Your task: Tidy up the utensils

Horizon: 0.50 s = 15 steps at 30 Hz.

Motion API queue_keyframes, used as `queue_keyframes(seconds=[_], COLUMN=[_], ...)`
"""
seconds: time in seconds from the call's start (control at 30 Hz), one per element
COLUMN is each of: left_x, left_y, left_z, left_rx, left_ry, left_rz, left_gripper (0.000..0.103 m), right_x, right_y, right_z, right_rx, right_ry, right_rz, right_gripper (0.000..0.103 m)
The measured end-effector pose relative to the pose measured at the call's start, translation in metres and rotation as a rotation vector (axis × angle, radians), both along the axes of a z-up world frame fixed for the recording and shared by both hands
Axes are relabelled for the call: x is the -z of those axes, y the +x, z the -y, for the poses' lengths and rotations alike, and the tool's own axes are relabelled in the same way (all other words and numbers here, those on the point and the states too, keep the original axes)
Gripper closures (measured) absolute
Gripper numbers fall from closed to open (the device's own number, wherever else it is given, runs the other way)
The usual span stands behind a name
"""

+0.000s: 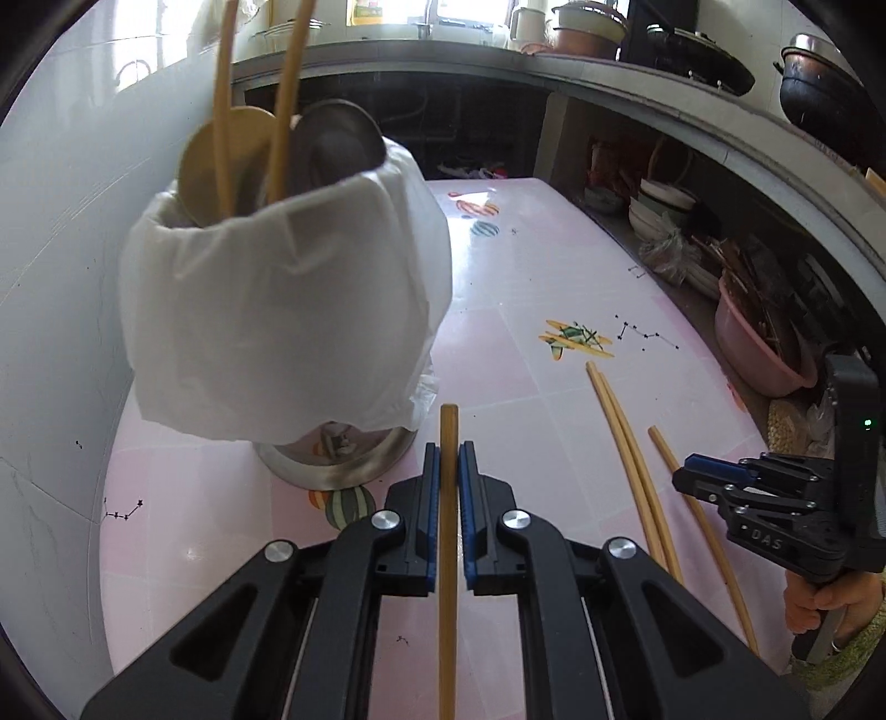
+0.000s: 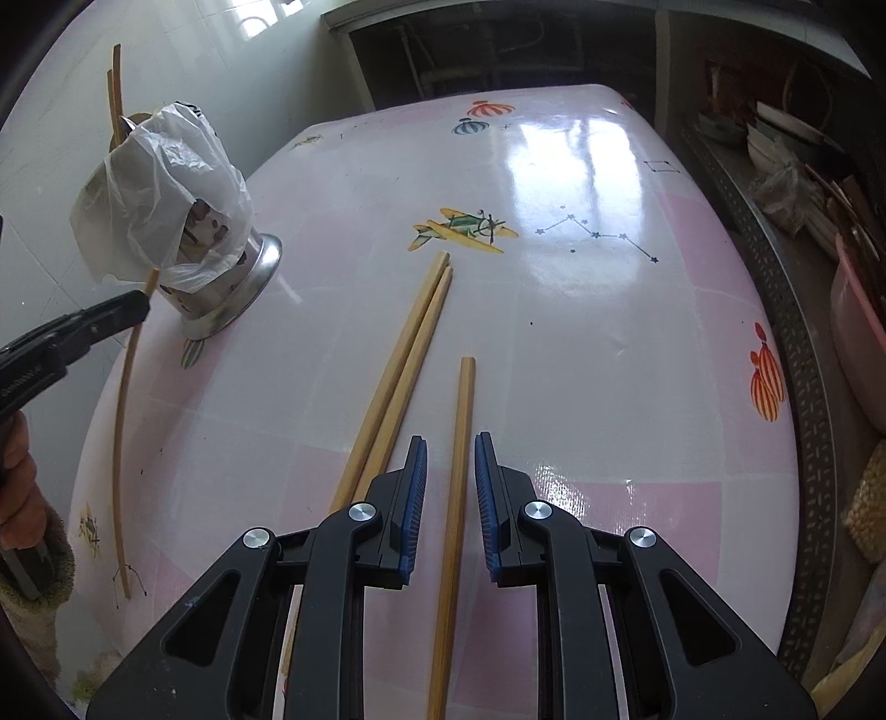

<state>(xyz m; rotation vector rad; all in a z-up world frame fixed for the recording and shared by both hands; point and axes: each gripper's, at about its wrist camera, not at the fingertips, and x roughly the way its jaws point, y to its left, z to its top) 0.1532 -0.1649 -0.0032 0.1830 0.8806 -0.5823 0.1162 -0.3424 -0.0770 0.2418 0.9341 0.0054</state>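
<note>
My left gripper (image 1: 448, 454) is shut on a wooden chopstick (image 1: 447, 554), held just in front of a steel utensil holder (image 1: 338, 459) wrapped in a white plastic bag (image 1: 277, 315). The holder has two chopsticks (image 1: 224, 111) and two spoons (image 1: 332, 138) in it. My right gripper (image 2: 449, 443) is open, its jaws on either side of a single chopstick (image 2: 462, 432) lying on the pink table (image 2: 609, 332). A pair of chopsticks (image 2: 410, 354) lies just left of it. The left gripper (image 2: 141, 302) with its chopstick (image 2: 119, 443) shows at the left of the right wrist view.
The holder (image 2: 221, 266) stands at the table's far left by a white wall. A concrete counter with pots (image 1: 692, 50) runs behind and to the right. A pink basin (image 1: 758, 343) and bowls sit on the shelf below it.
</note>
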Motion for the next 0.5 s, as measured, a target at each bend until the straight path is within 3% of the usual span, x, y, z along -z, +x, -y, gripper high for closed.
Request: queue_keyframes(seconds=[0.2, 0.3, 0.37, 0.5], left_x=[-0.024, -0.034, -0.040, -0.049], left_y=[-0.011, -0.017, -0.020, -0.025], left_z=[-0.029, -0.042, -0.051, -0.065], left_rx=[-0.010, -0.022, -0.032, -0.047], left_ry=[-0.068, -0.096, -0.118, -0.153], left_rz=[0.044, 0.063, 0.076, 0.098], left_gripper=[0.097, 0.097, 0.097, 0.097], right_x=[0.003, 0.003, 0.003, -0.006], right_y=[0.010, 0.012, 0.012, 0.008], right_z=[-0.010, -0.016, -0.016, -0.008], right_rx=[-0.011, -0.007, -0.002, 0.027], right_ry=[-0.092, -0.162, -0.162, -0.111], right_rz=[-0.008, -0.002, 0.001, 0.017], right_gripper=[0.085, 0.091, 0.098, 0.099])
